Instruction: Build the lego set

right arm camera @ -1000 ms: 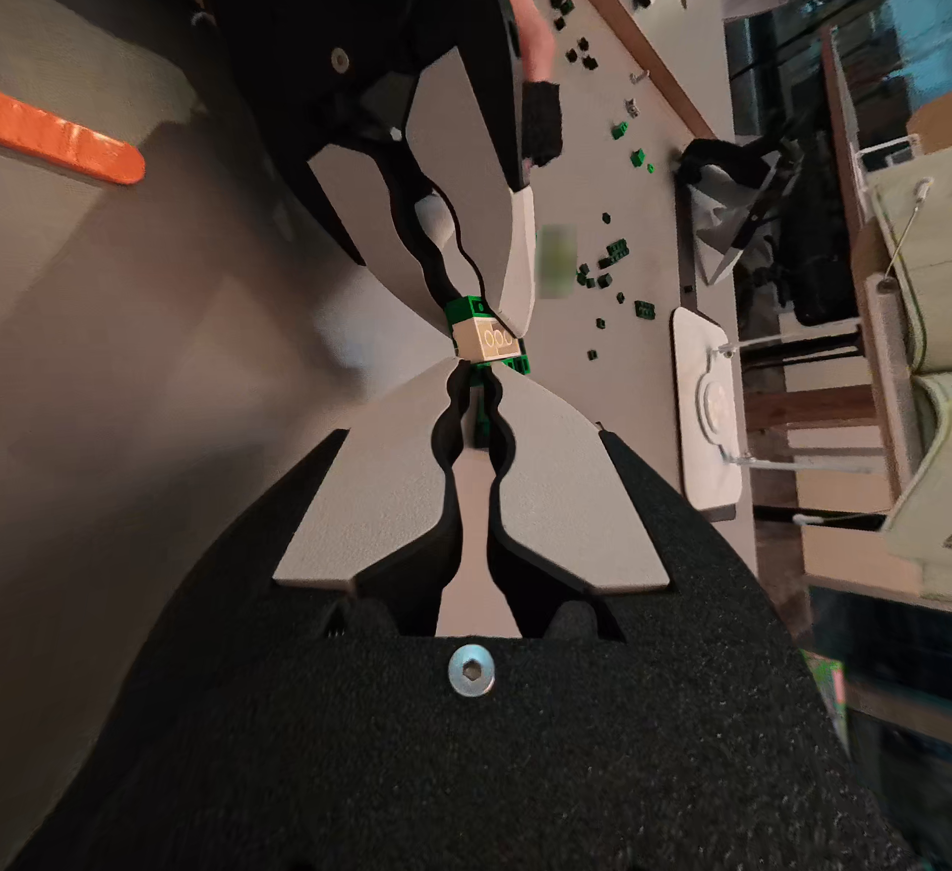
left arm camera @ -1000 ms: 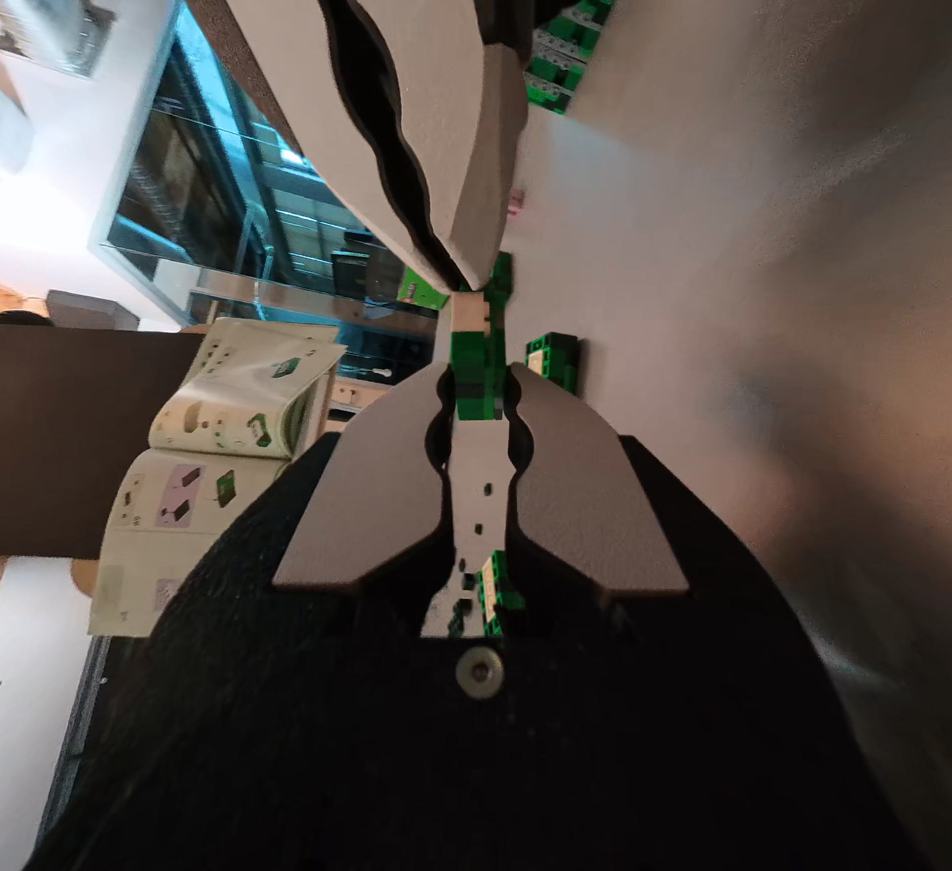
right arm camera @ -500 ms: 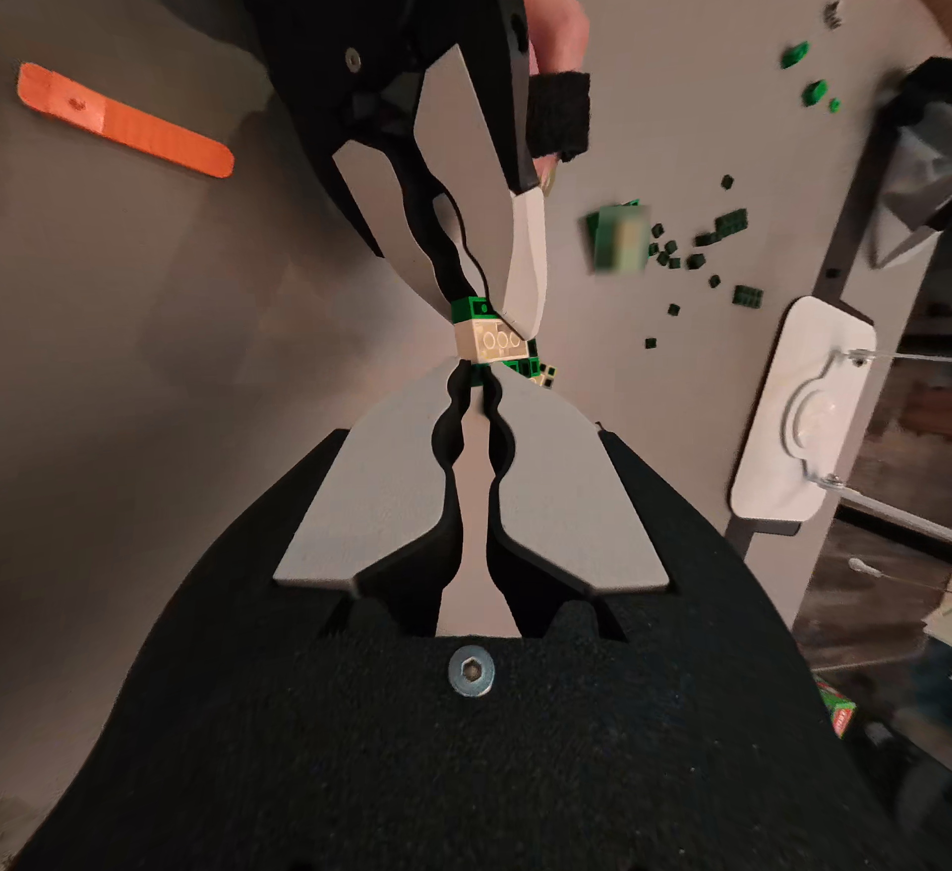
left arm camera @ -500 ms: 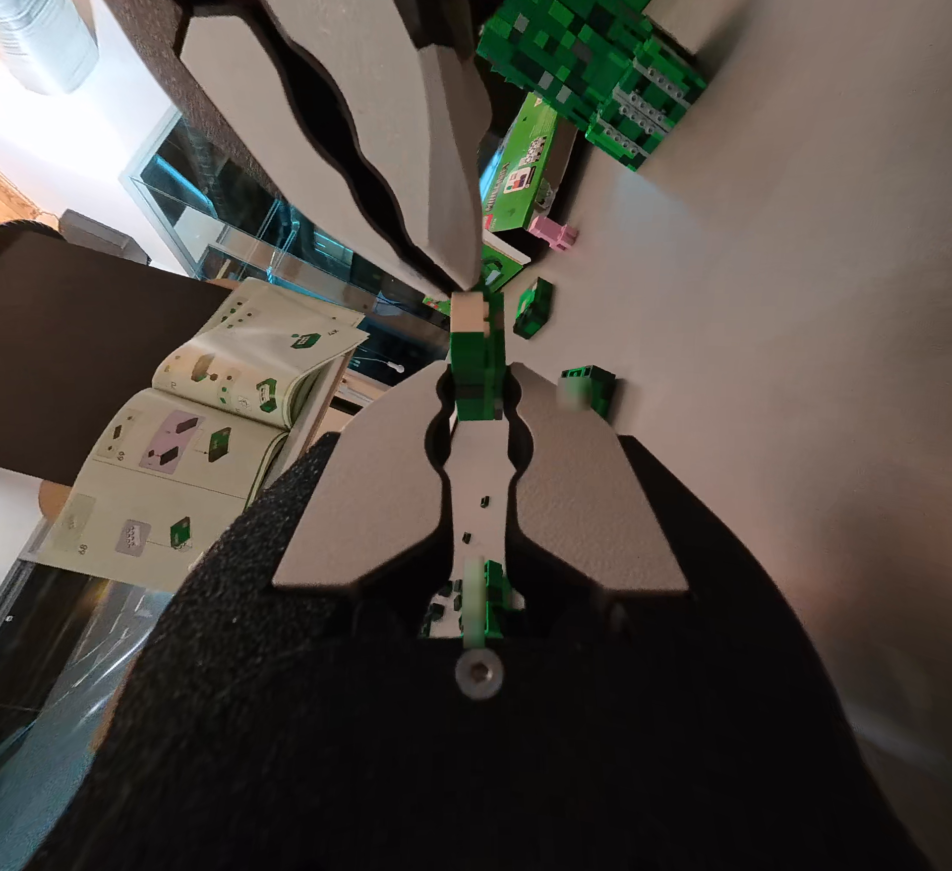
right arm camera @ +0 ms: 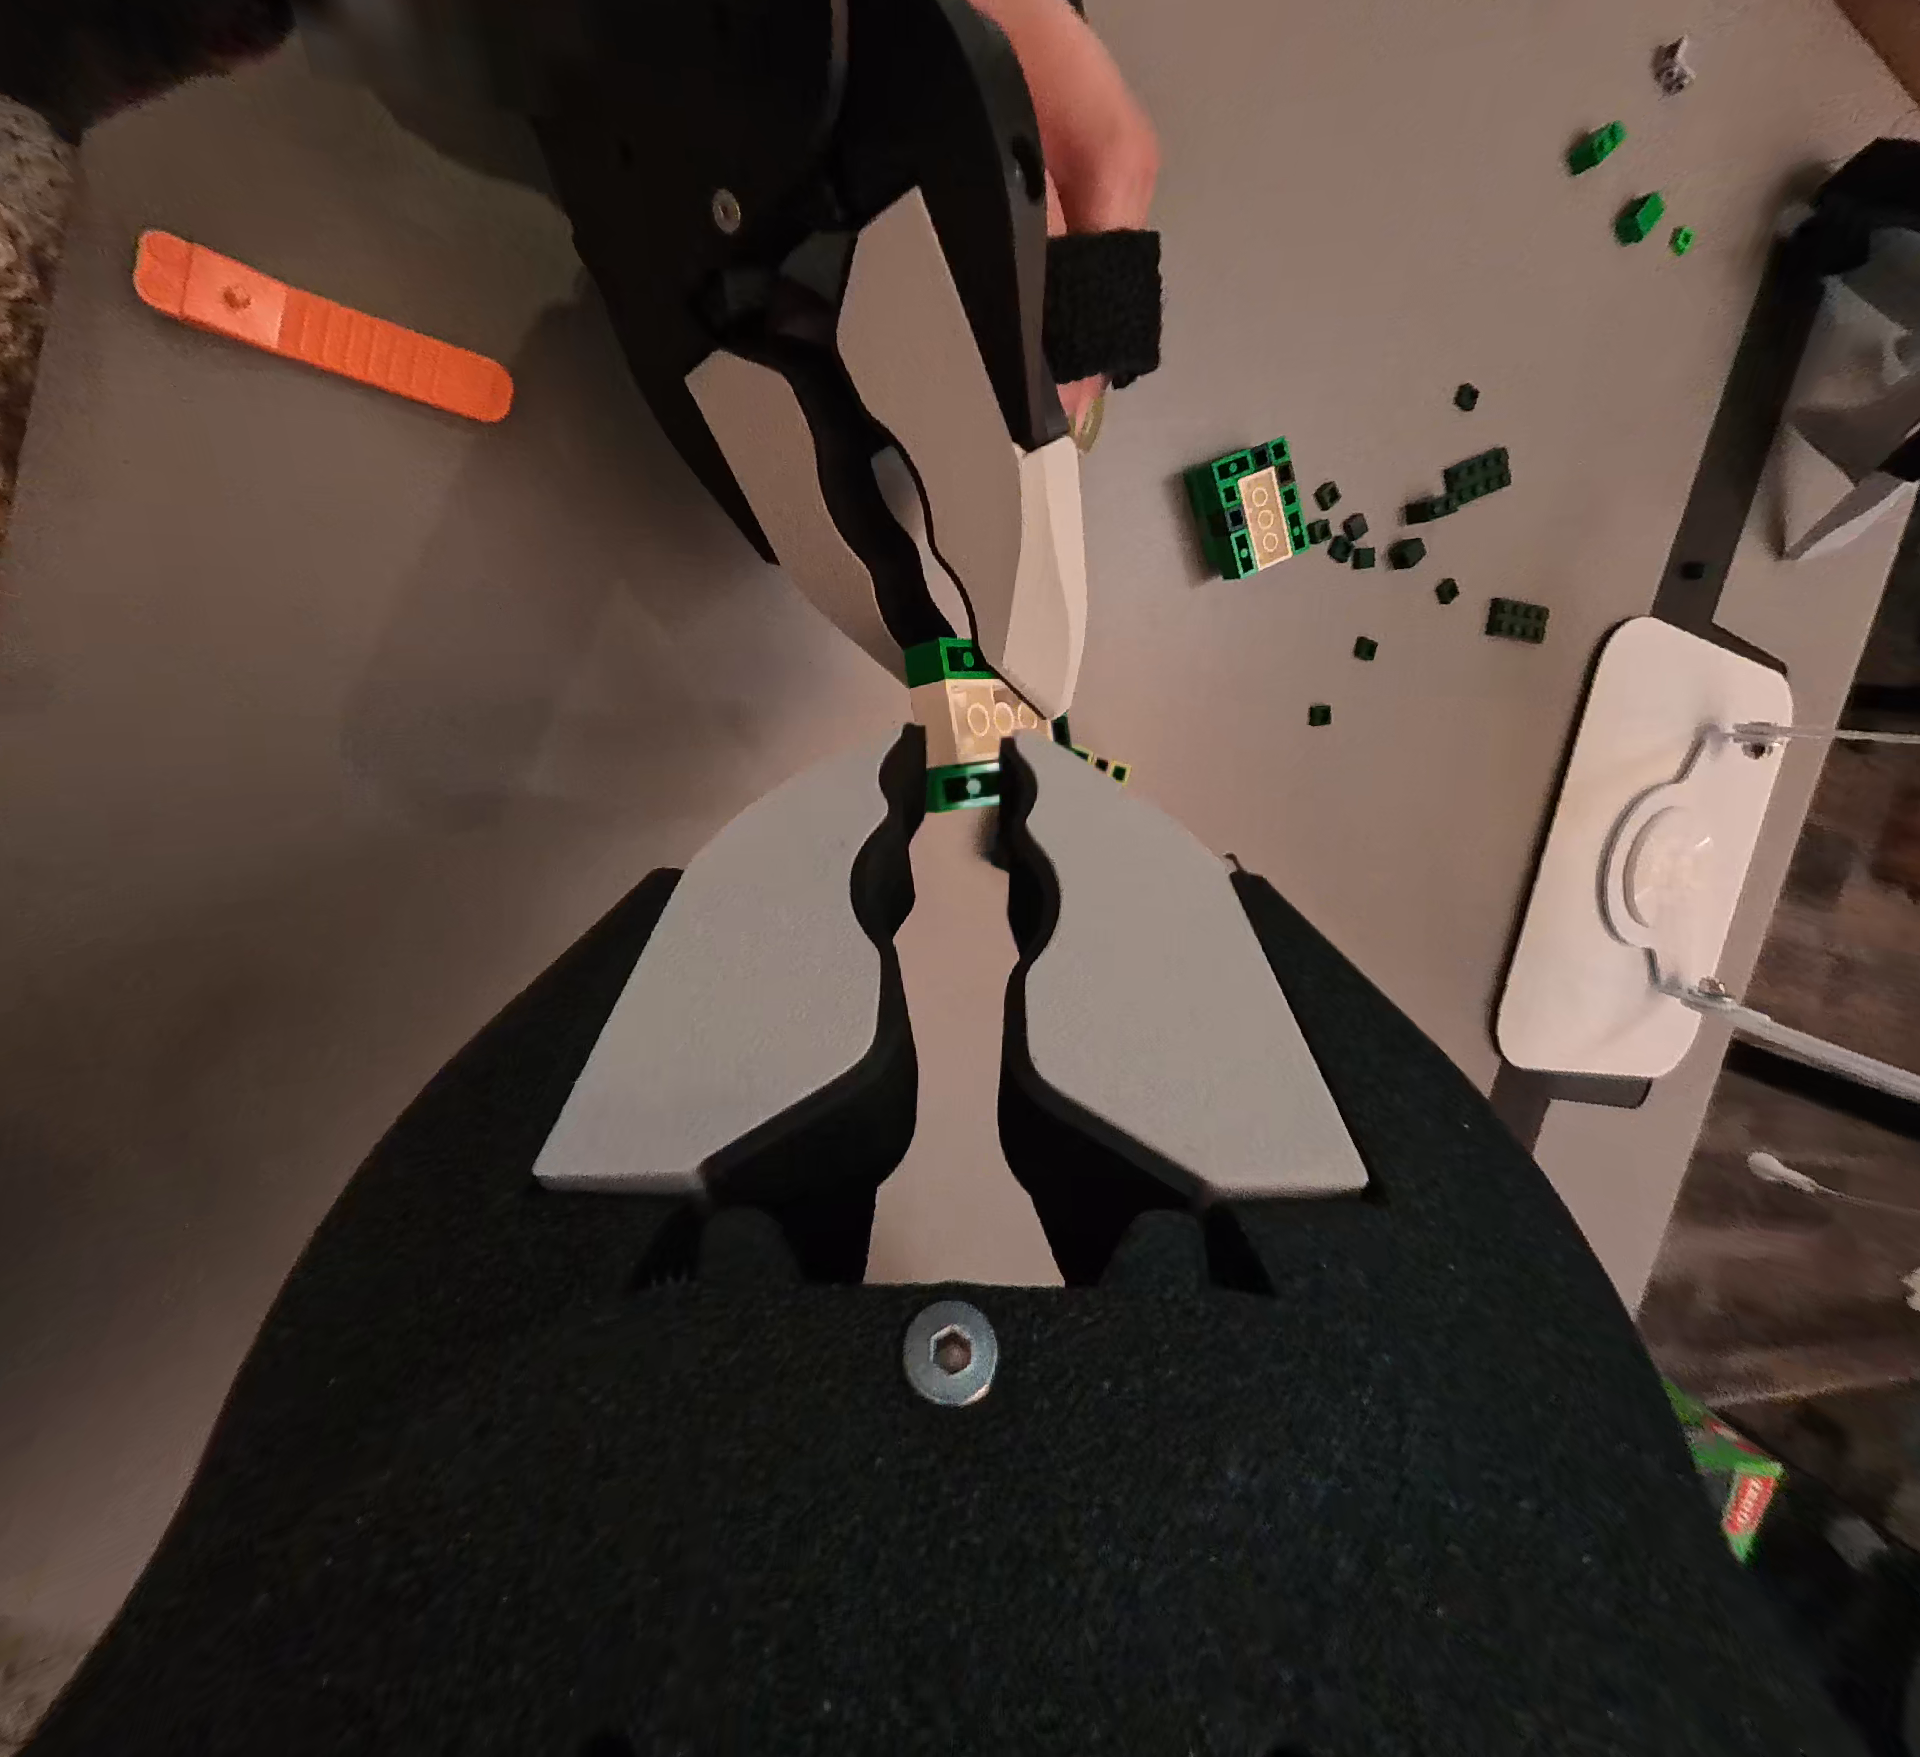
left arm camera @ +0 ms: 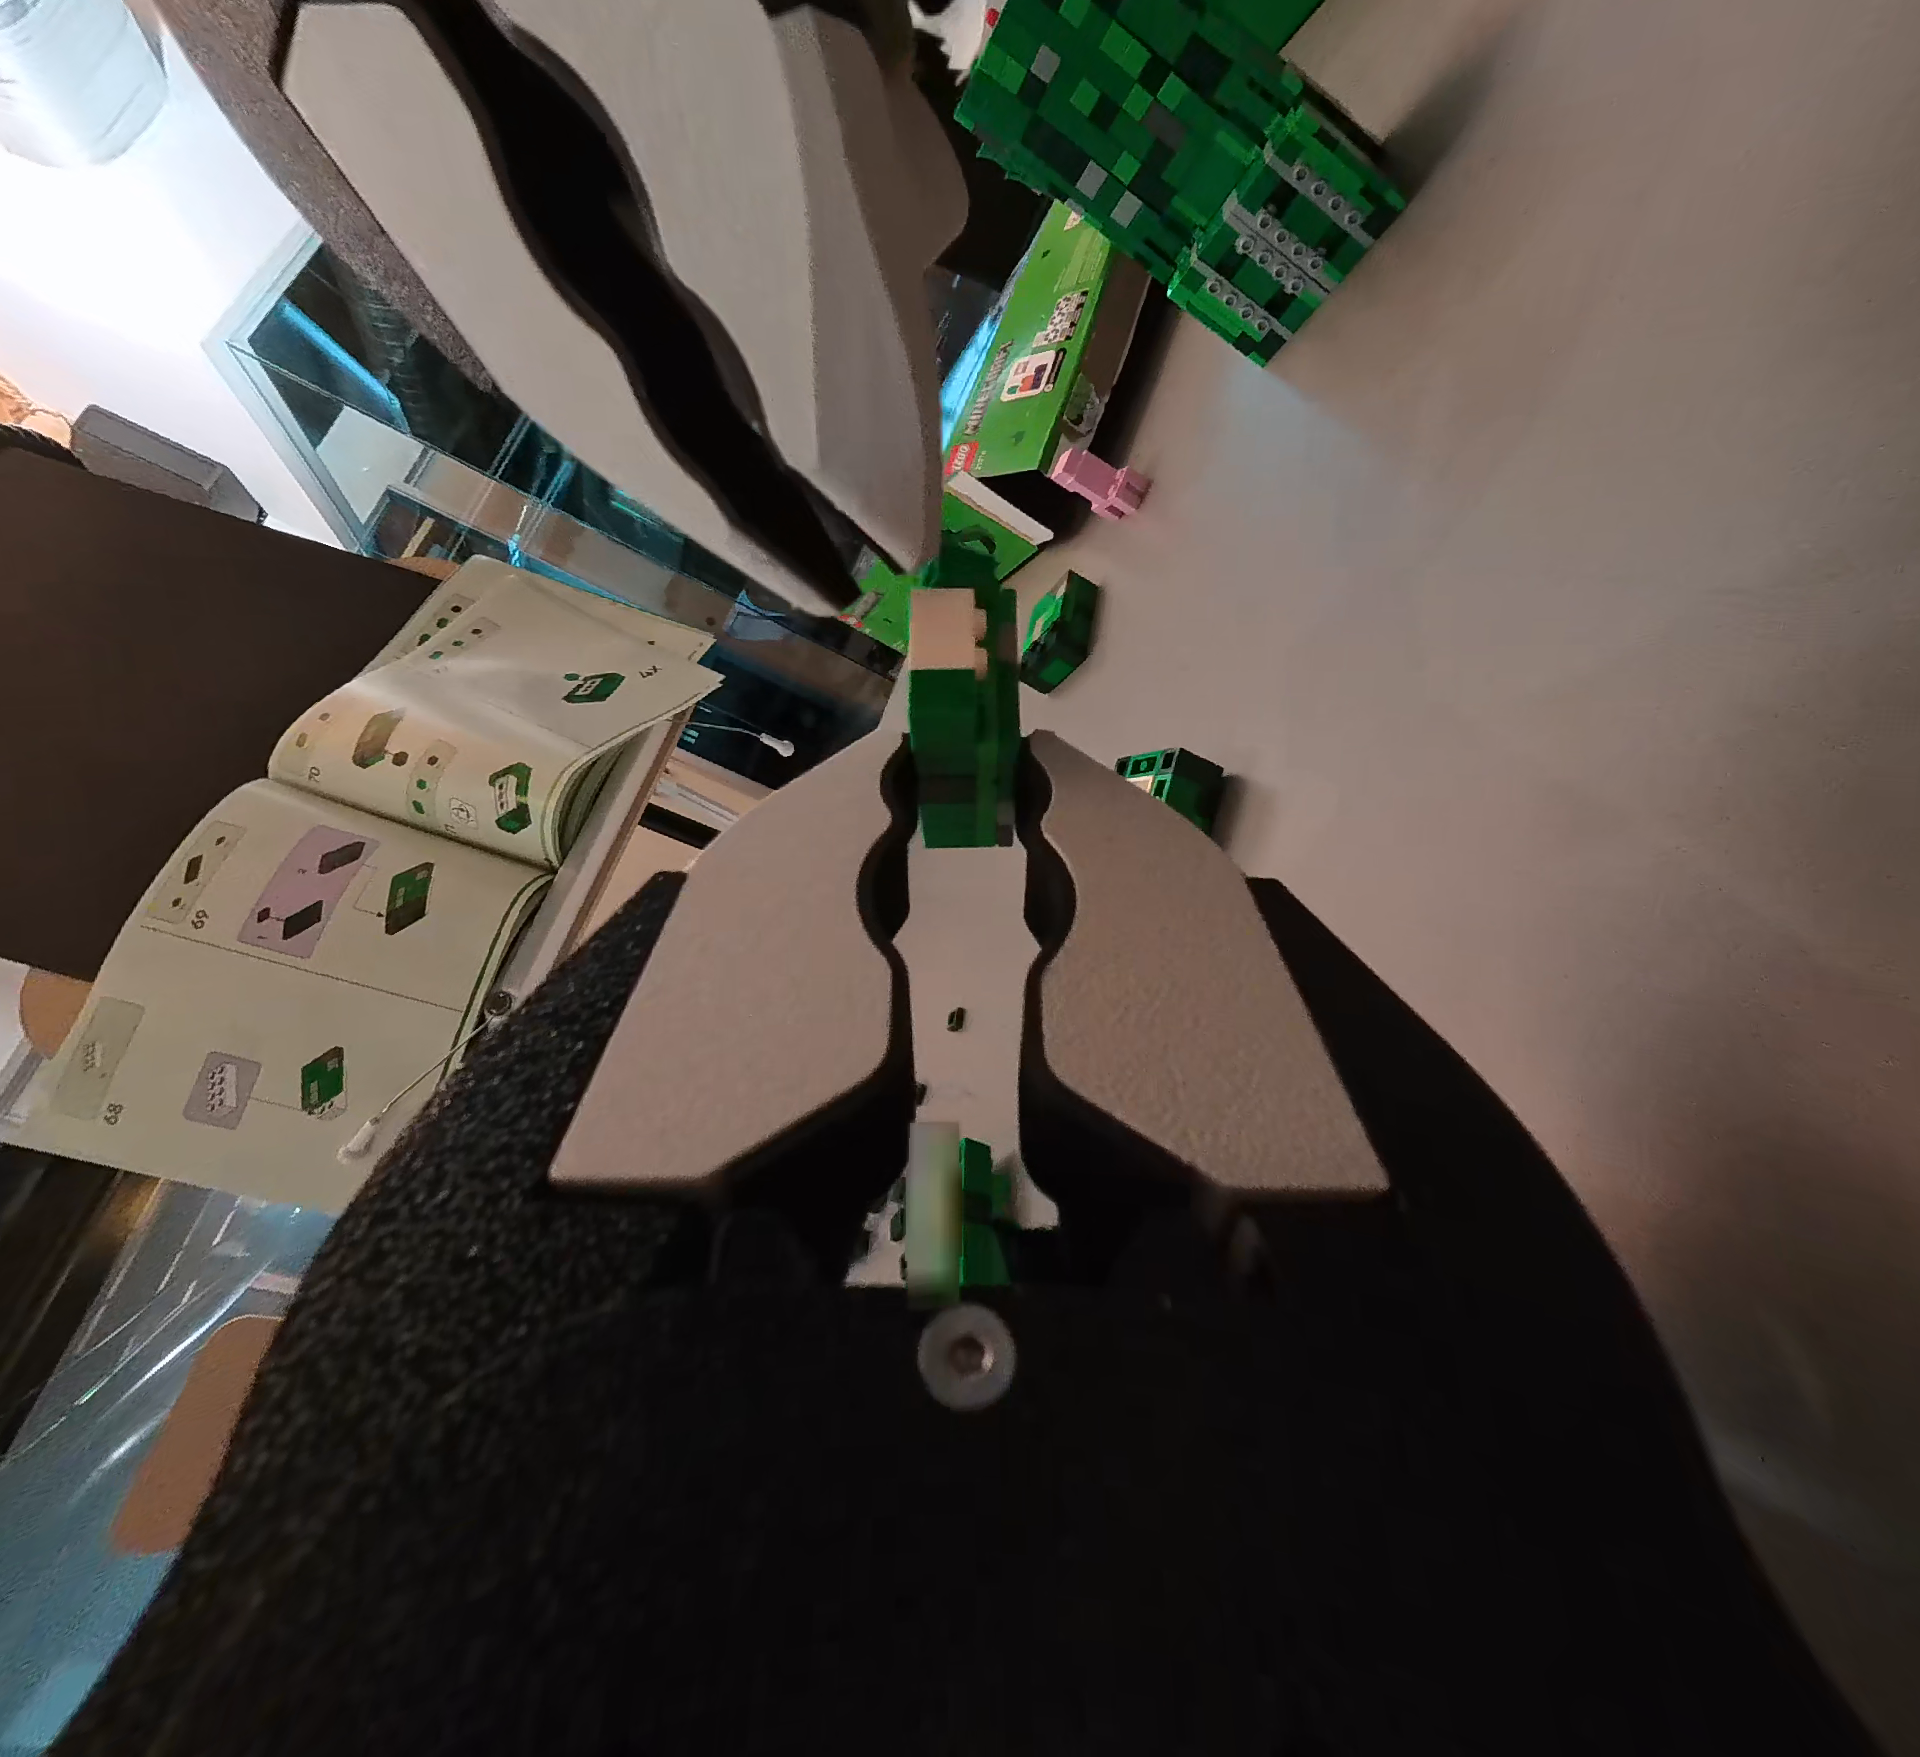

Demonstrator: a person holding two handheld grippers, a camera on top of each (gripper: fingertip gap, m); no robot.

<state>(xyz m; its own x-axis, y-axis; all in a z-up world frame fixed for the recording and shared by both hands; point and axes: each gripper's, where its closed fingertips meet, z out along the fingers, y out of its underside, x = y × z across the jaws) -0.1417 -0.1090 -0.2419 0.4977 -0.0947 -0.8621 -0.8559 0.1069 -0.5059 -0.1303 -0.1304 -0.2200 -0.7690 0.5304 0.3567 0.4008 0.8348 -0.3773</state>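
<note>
1. Containers: a green box [left arm camera: 1023, 367] lies on the bench [left arm camera: 1507, 668] beside the big green model [left arm camera: 1164, 97]; what is in it cannot be seen.
2. Left gripper [left arm camera: 961, 772]: narrow, both fingers clamped on the sides of a small green block assembly [left arm camera: 956, 751] with a tan brick [left arm camera: 943, 632] at its far end. The assembly is held off the bench, between the two grippers.
3. Right gripper [right arm camera: 961, 772]: narrow, fingers pinching the same assembly [right arm camera: 961, 731] from the other side; in its view the tan brick [right arm camera: 982, 720] shows three rings, with green plates above and below.
4. In each wrist view the other gripper comes in from above, tips meeting the assembly at the tan brick end. A hand [right arm camera: 1070, 107] with a black strap on one finger shows behind the left gripper in the right view.
5. Bench, left view: a pink piece [left arm camera: 1101, 481] near the box, two small green sub-builds [left arm camera: 1062, 632] [left arm camera: 1174, 782] just beside the held assembly, an open manual [left arm camera: 364, 876] off the bench edge.
6. Bench, right view: an orange separator tool [right arm camera: 322, 325] well apart on the left, a green sub-build with tan brick [right arm camera: 1247, 507] to the right, loose dark and green small pieces [right arm camera: 1455, 512] scattered past it, a white plate-shaped mount [right arm camera: 1642, 845] at the bench edge.
</note>
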